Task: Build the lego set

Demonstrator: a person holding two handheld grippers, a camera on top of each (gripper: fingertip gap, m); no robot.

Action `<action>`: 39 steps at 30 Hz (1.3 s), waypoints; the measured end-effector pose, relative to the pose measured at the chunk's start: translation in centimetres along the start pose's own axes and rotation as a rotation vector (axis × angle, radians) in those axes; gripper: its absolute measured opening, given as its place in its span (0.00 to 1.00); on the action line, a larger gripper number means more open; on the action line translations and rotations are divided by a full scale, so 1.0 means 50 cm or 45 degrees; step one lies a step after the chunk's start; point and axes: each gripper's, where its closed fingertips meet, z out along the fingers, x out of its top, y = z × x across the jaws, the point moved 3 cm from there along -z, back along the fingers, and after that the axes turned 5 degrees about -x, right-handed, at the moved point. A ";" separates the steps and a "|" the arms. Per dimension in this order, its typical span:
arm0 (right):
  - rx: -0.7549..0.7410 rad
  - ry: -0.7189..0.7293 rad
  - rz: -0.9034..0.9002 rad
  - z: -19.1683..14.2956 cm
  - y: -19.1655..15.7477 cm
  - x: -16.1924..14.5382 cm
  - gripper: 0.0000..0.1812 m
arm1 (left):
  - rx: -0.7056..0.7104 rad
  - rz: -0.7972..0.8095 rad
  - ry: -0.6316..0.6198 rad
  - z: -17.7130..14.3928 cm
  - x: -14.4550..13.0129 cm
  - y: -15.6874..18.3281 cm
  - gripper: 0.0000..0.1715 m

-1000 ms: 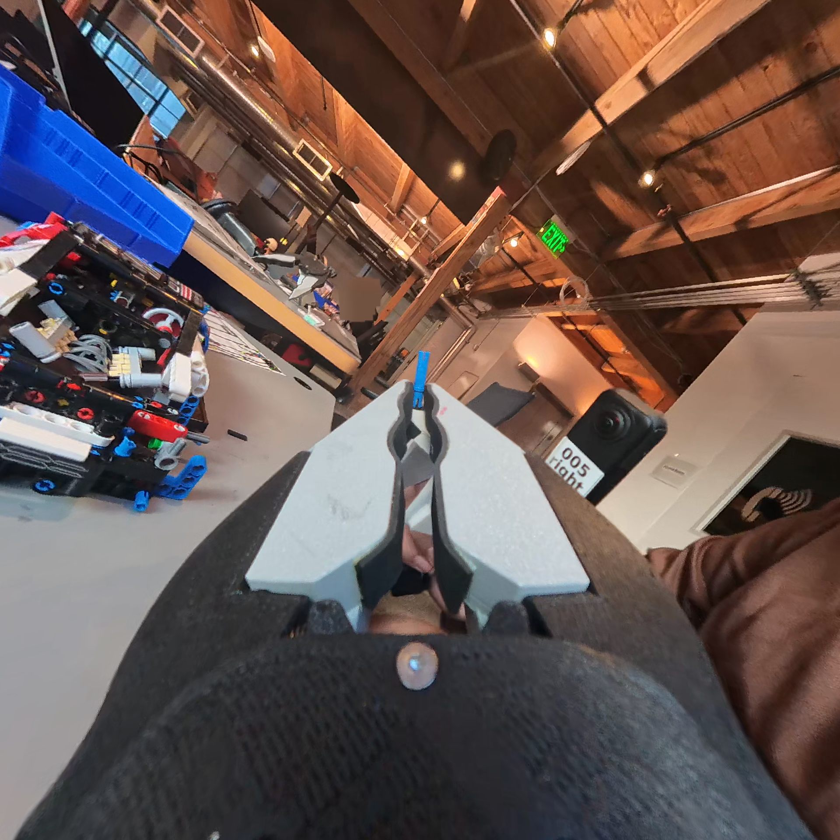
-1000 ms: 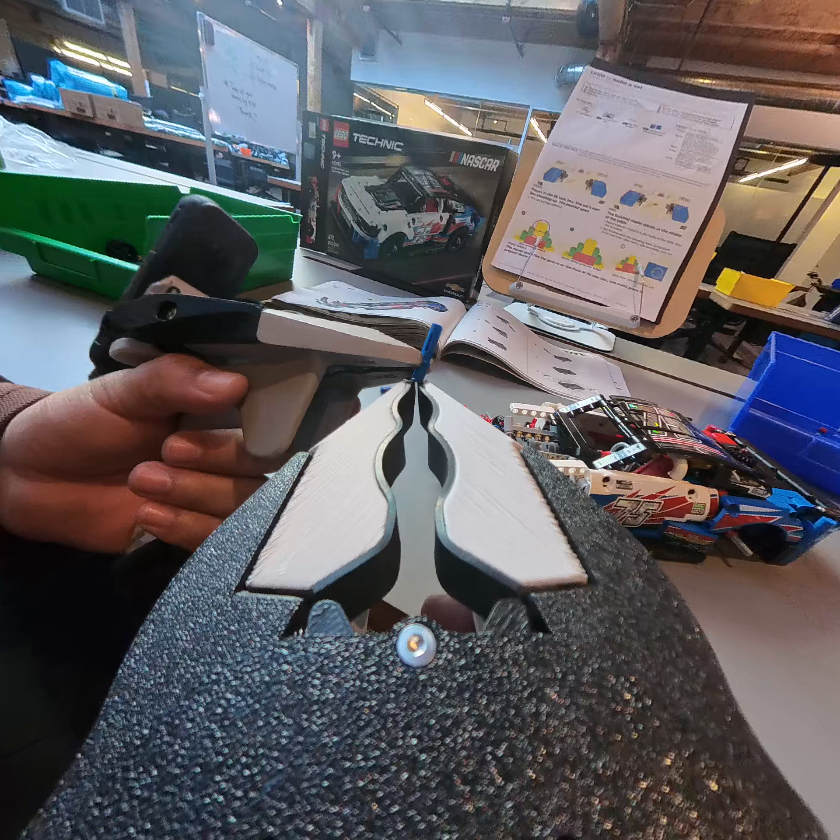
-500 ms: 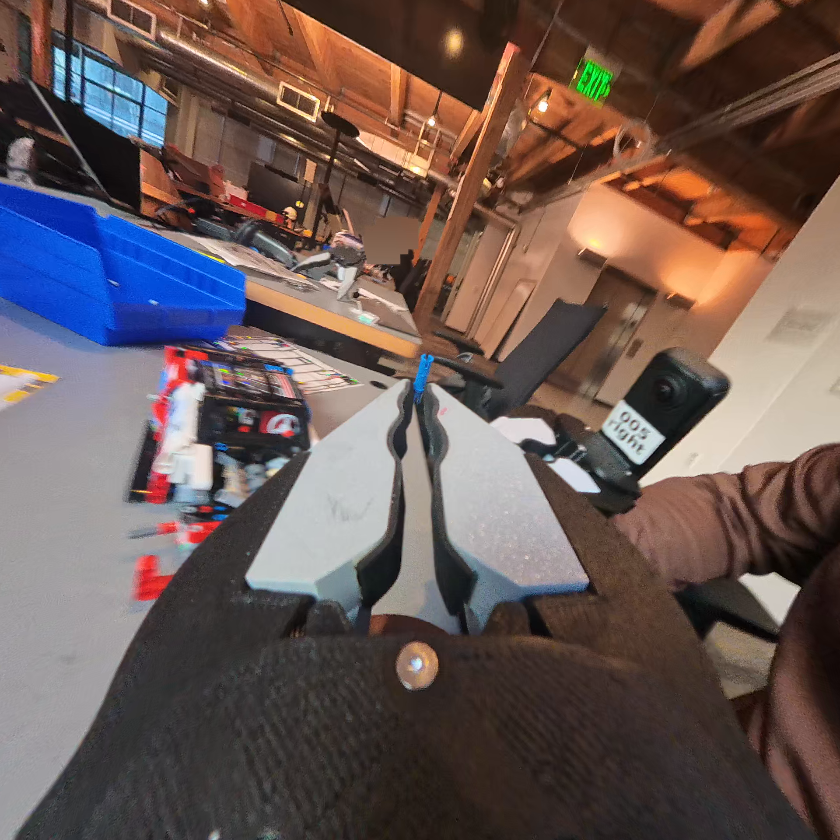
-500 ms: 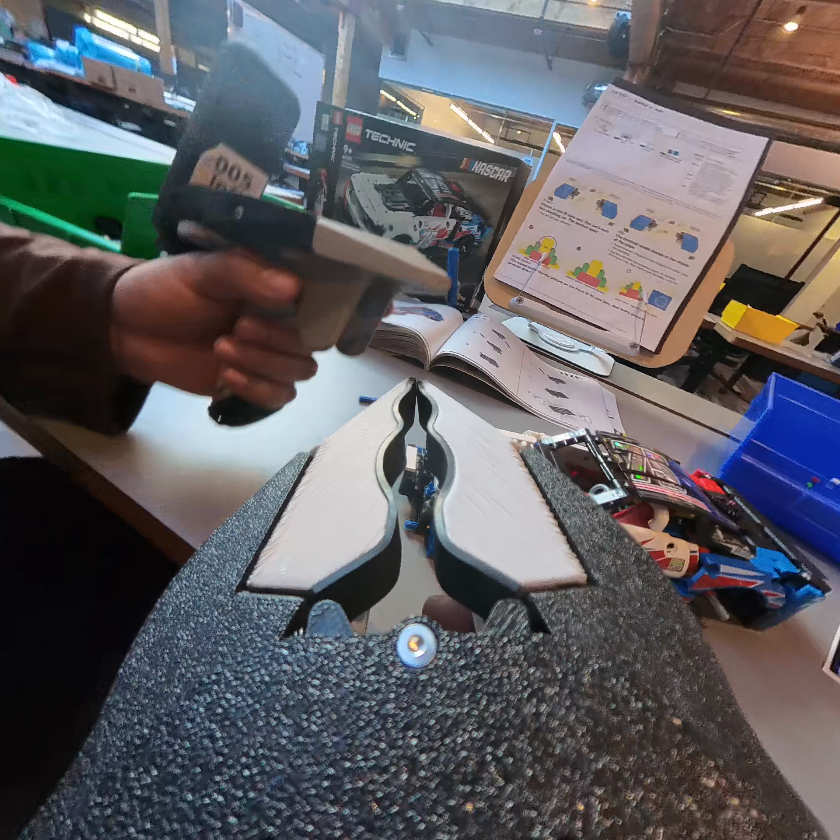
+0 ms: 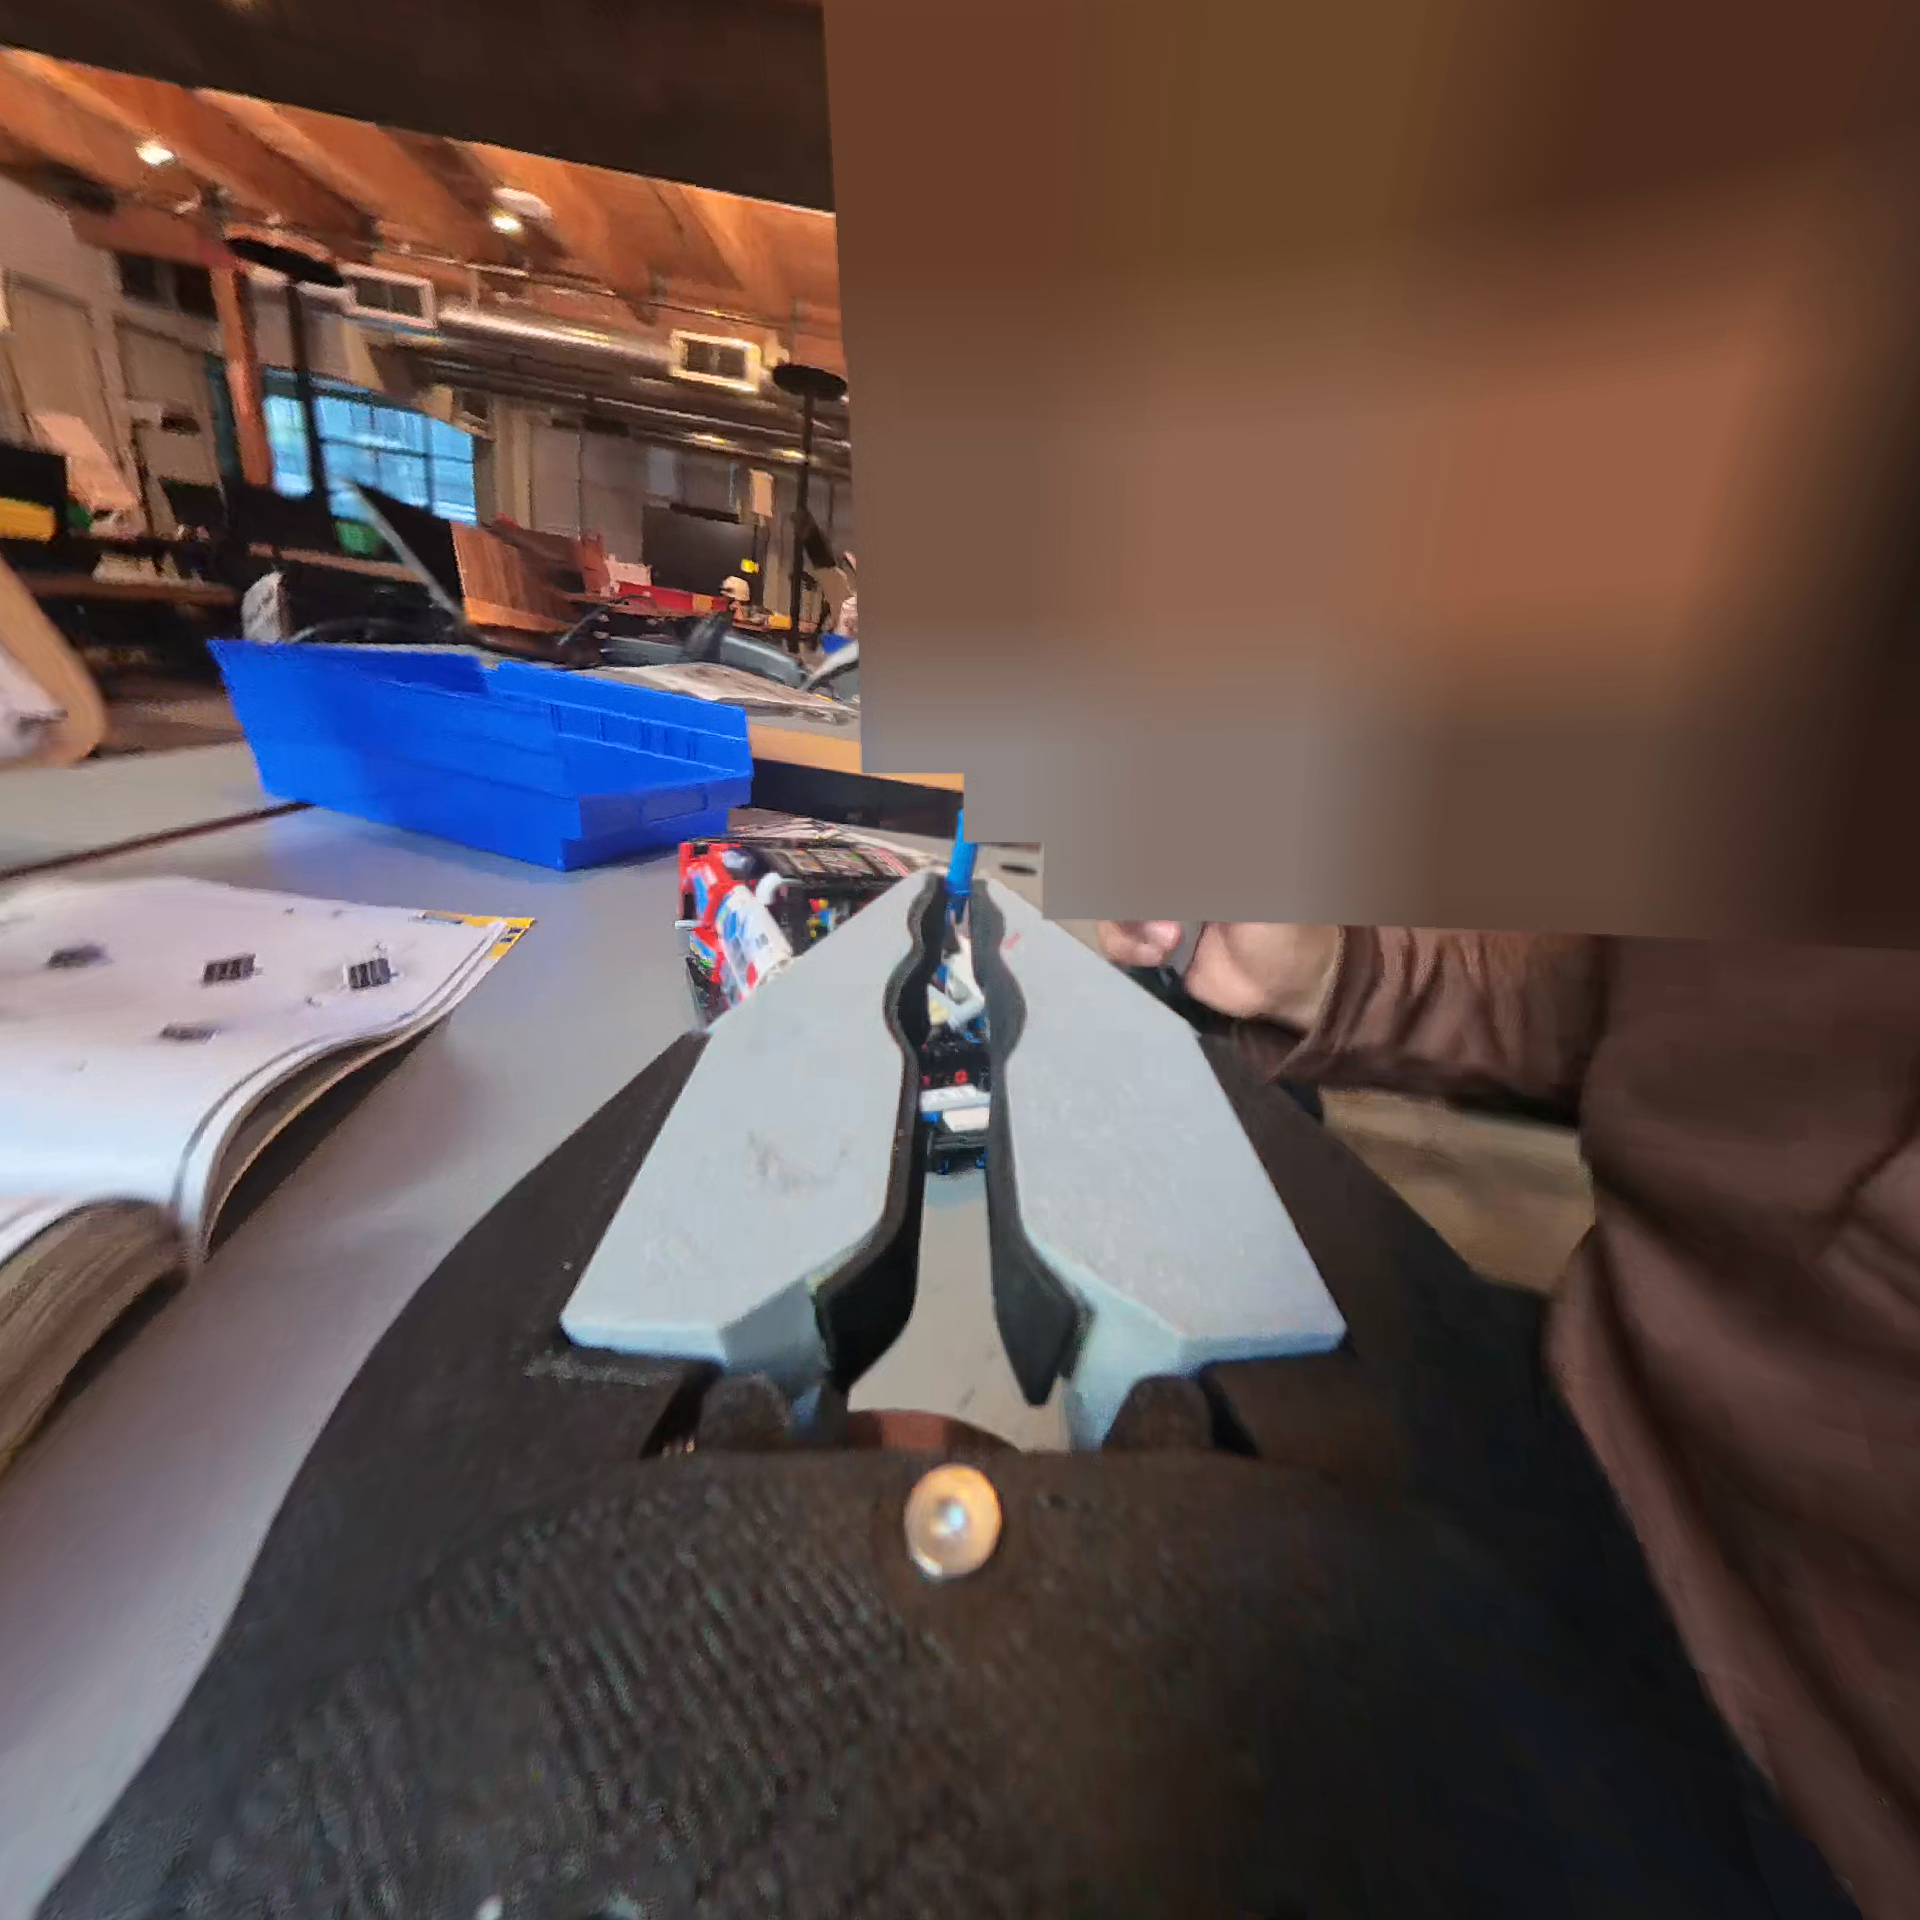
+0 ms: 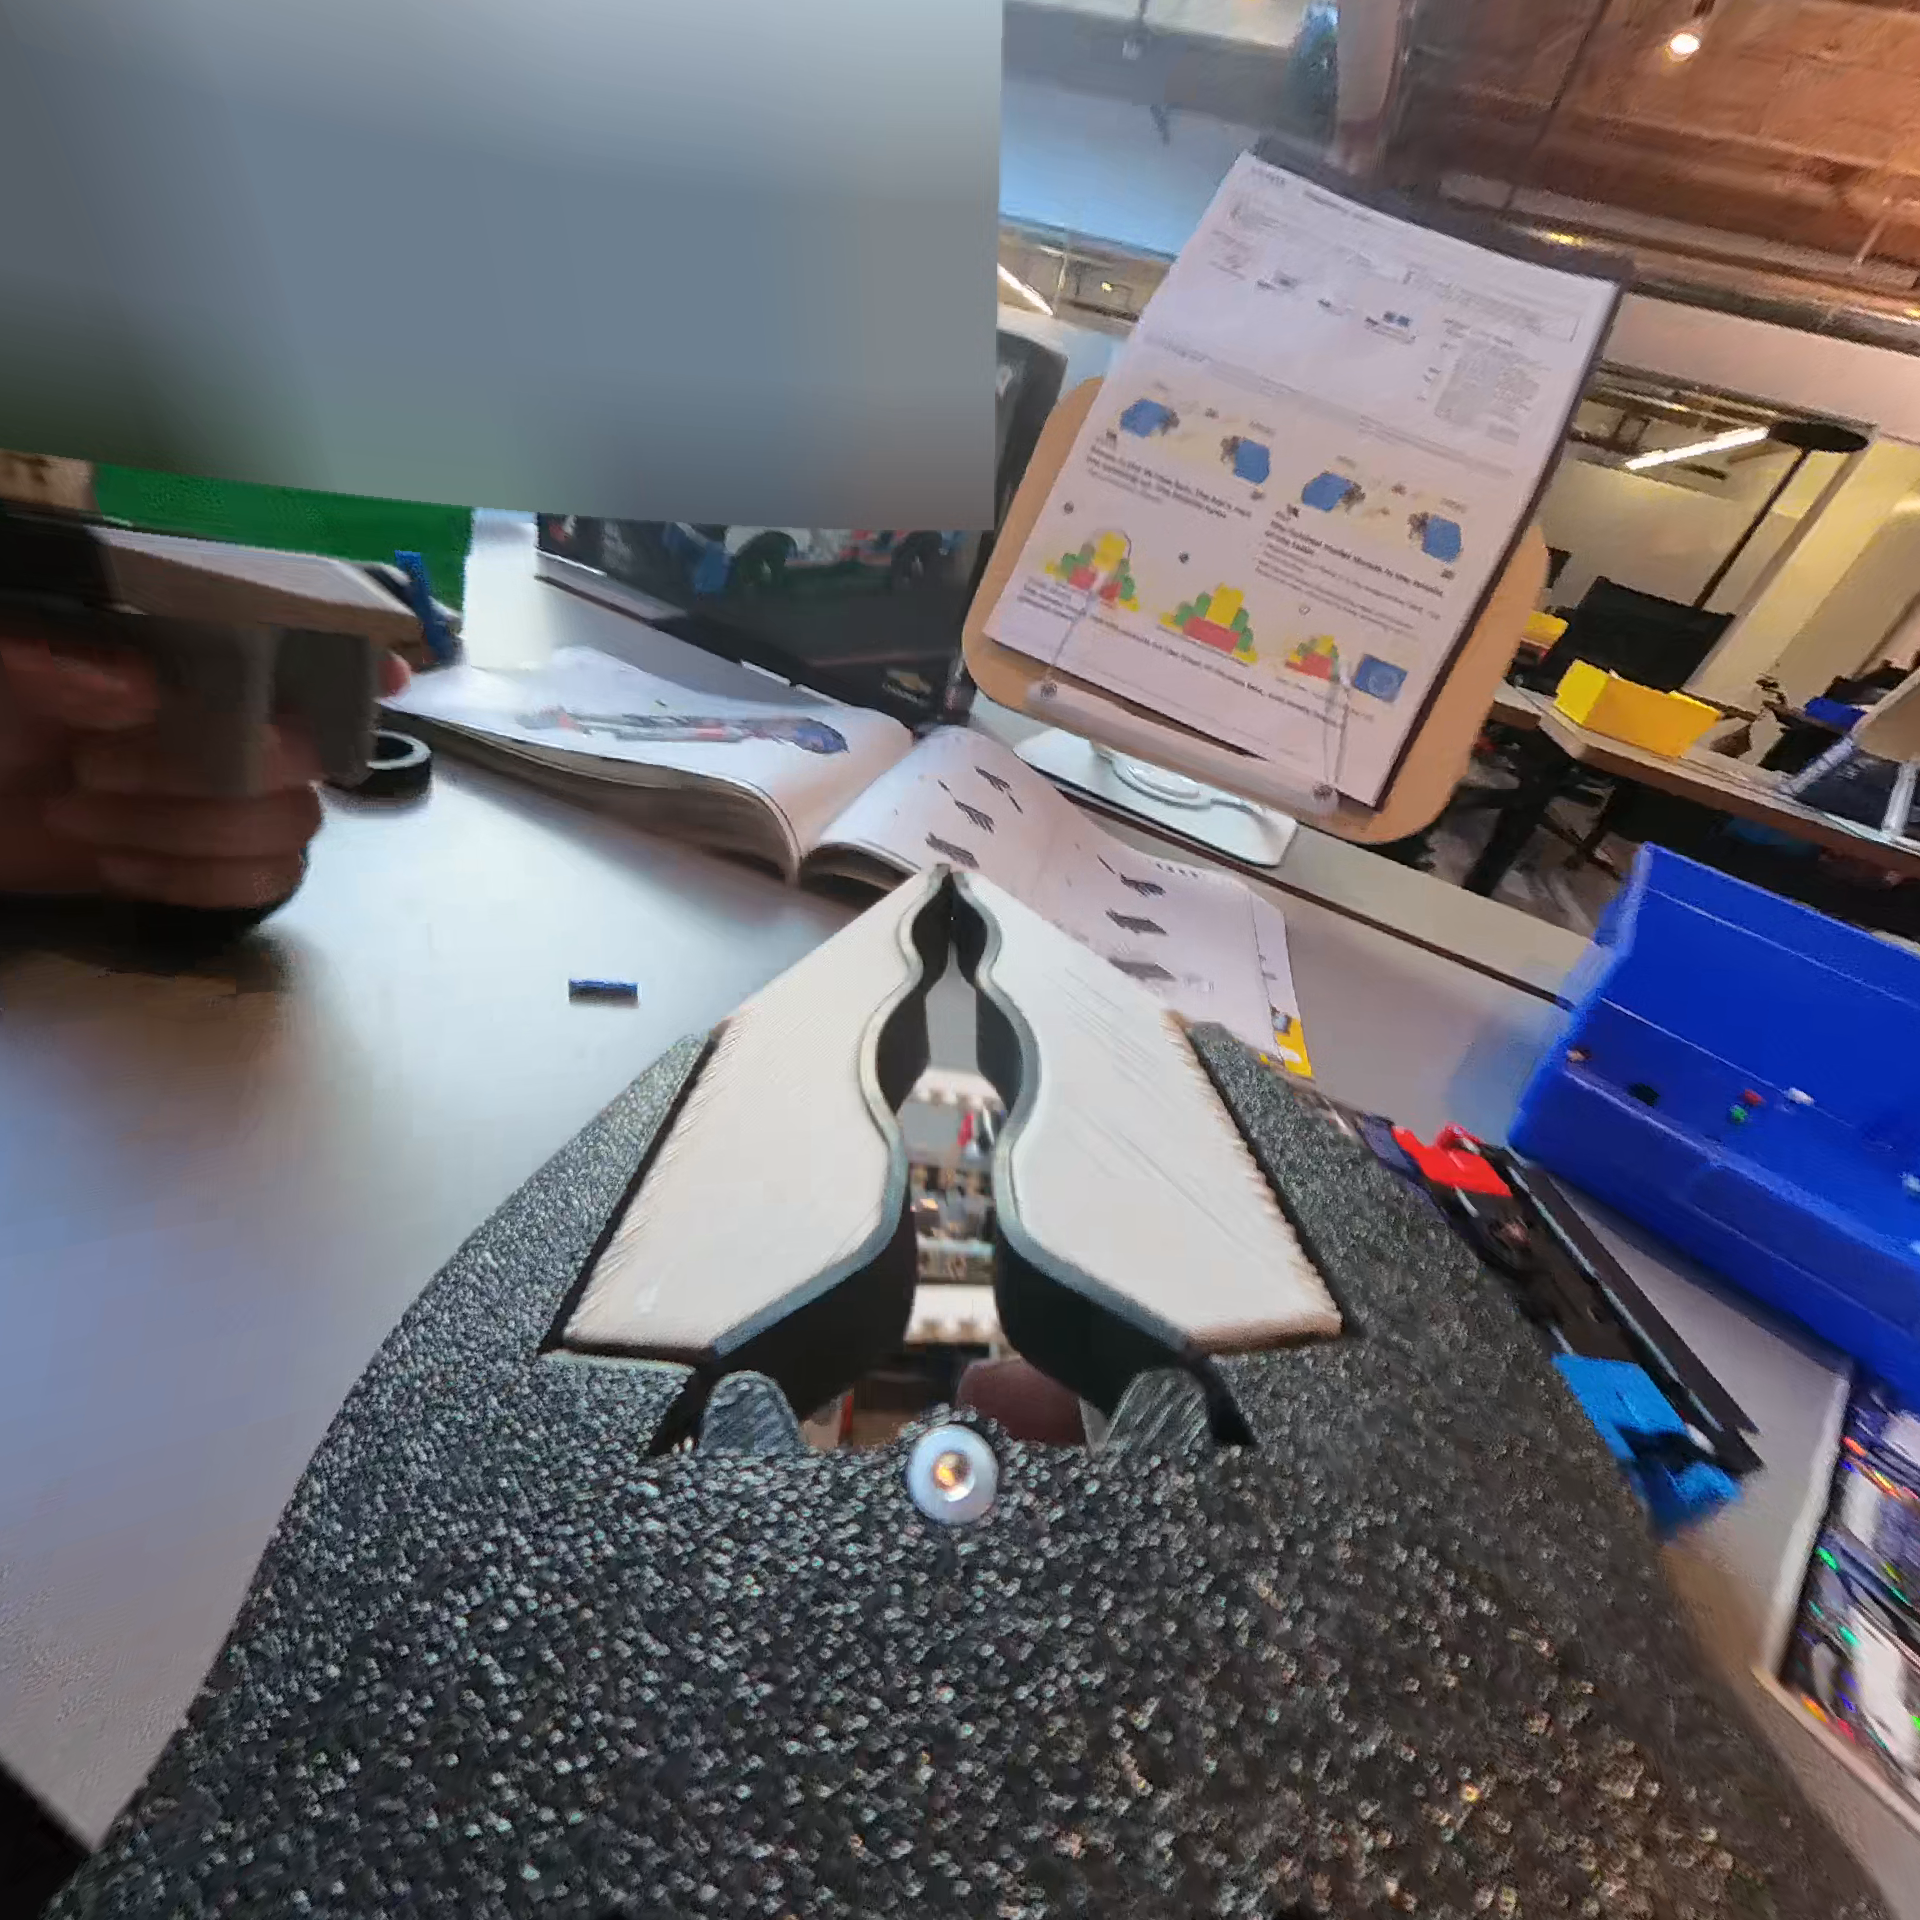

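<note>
My left gripper (image 5: 956,896) is shut on a small blue pin (image 5: 958,854) that sticks up from its tips. Beyond the tips, the part-built Lego car (image 5: 764,920), red, white and black, stands on the grey table. My right gripper (image 6: 951,885) is shut with nothing between its tips. It hangs over the car (image 6: 1496,1205), which shows in the gap between its fingers and to their right. The right wrist view also shows the left gripper (image 6: 410,623) far left, holding the blue pin (image 6: 416,587). Another small blue pin (image 6: 603,989) lies loose on the table.
An open instruction book (image 6: 727,758) lies behind the car and also shows in the left wrist view (image 5: 208,1029). A blue bin (image 6: 1714,1101) stands to the right. An instruction sheet (image 6: 1299,468) is on a stand. A black ring (image 6: 400,767) lies by the book. The set's box (image 6: 810,592) is behind. Some 15 cm of space lies between my two pairs of fingers.
My left gripper has swung down from pointing at the ceiling to level, now facing the car, still holding the blue pin. My right gripper has moved away from it to above the car.
</note>
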 end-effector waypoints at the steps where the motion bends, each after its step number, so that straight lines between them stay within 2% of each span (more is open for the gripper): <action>1: 0.026 0.012 -0.005 0.011 -0.010 0.006 0.00 | 0.031 -0.063 0.030 -0.007 0.005 -0.015 0.01; 3: 0.074 0.036 -0.043 0.030 -0.036 0.021 0.00 | 0.048 -0.119 0.056 -0.016 0.008 -0.026 0.01; 8: 0.244 0.095 -0.028 0.069 -0.135 0.053 0.00 | 0.050 -0.085 0.048 -0.020 0.008 -0.014 0.01; 13: 0.355 0.075 -0.094 0.089 -0.216 0.034 0.00 | 0.048 -0.141 0.070 -0.030 0.010 -0.011 0.01; 25: 0.363 0.082 -0.150 0.063 -0.262 0.044 0.00 | 0.095 -0.220 0.101 -0.042 0.012 -0.030 0.01; 29: 0.205 0.025 -0.186 0.036 -0.192 0.038 0.00 | 0.084 -0.196 0.082 -0.039 0.010 -0.025 0.01; 32: -0.054 -0.096 -0.230 0.004 -0.068 0.000 0.00 | 0.073 -0.177 0.061 -0.034 0.008 -0.020 0.01; 35: -0.303 -0.267 -0.171 -0.034 0.062 -0.060 0.00 | 0.068 -0.160 0.040 -0.027 0.005 -0.020 0.01; 37: -0.364 -0.350 -0.091 -0.051 0.109 -0.089 0.00 | 0.076 -0.145 0.033 -0.022 0.004 -0.023 0.01; 39: -0.332 -0.382 -0.046 -0.055 0.117 -0.101 0.00 | 0.079 -0.138 0.023 -0.019 0.002 -0.025 0.01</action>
